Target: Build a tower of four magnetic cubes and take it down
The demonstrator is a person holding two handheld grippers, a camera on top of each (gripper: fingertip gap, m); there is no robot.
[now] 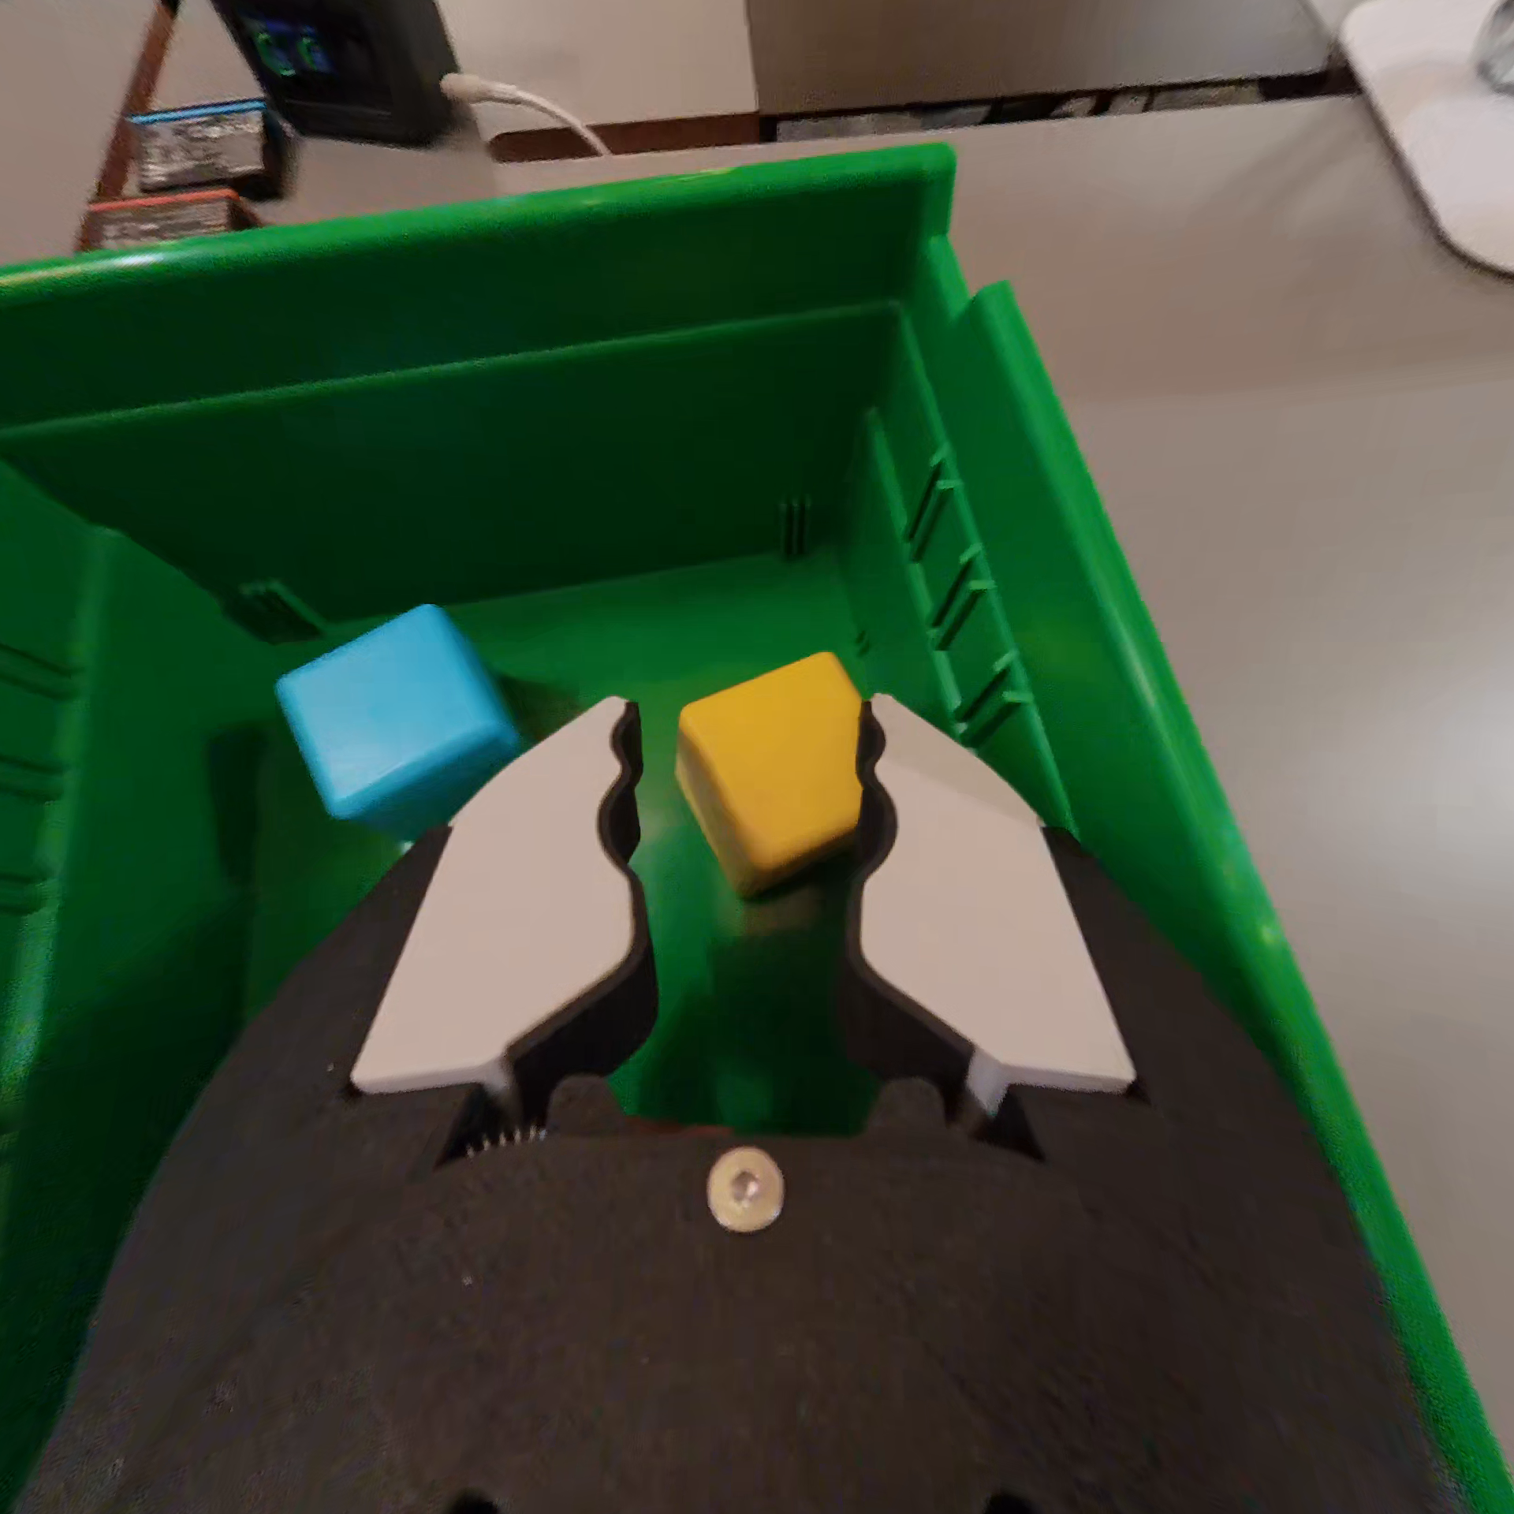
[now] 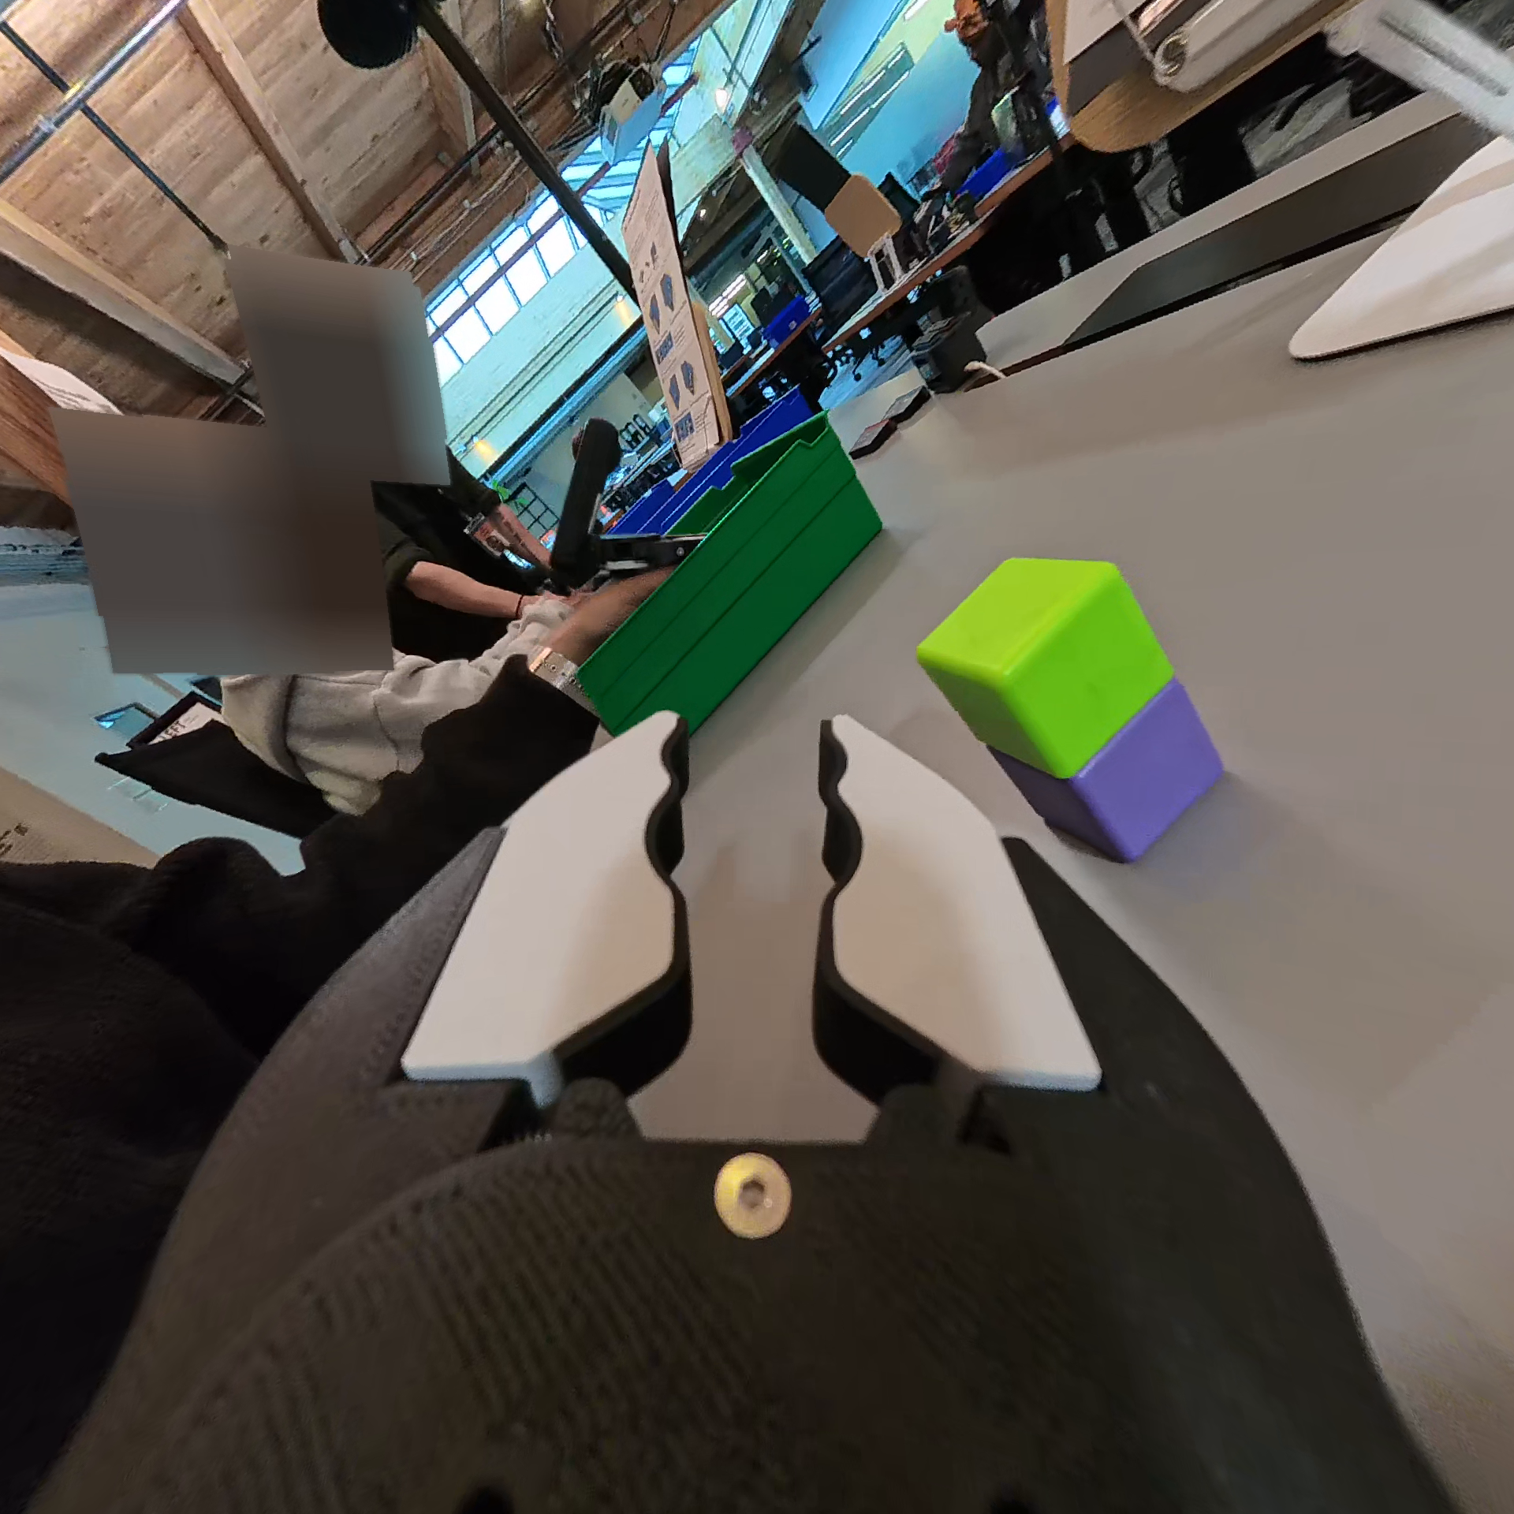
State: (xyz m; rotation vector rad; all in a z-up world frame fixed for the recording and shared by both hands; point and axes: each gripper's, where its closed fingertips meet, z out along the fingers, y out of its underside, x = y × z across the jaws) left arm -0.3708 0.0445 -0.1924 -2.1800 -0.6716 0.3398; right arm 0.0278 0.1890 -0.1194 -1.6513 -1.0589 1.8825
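Observation:
My left gripper (image 1: 750, 713) reaches down into a green bin (image 1: 508, 270). It is open, with a yellow cube (image 1: 770, 770) between its fingertips. The cube touches the right finger and stands clear of the left one. A blue cube (image 1: 393, 721) lies on the bin floor just left of the left finger. My right gripper (image 2: 750, 733) is open and empty, low over the grey table (image 2: 1229, 508). A lime cube (image 2: 1049, 655) sits stacked on a purple cube (image 2: 1139, 770) to its right front. The green bin also shows in the right wrist view (image 2: 737, 590), to the left front.
A white stand base (image 1: 1442, 131) lies at the table's far right. A black device (image 1: 344, 65) with a white cable stands behind the bin. Blue bins (image 2: 696, 483) sit beyond the green one. A person's black sleeve (image 2: 459, 762) reaches towards the bin. The left gripper's tips are roughly 45 cm from the right gripper's. The black device (image 1: 344, 65) is about 30 cm from my left fingertips.

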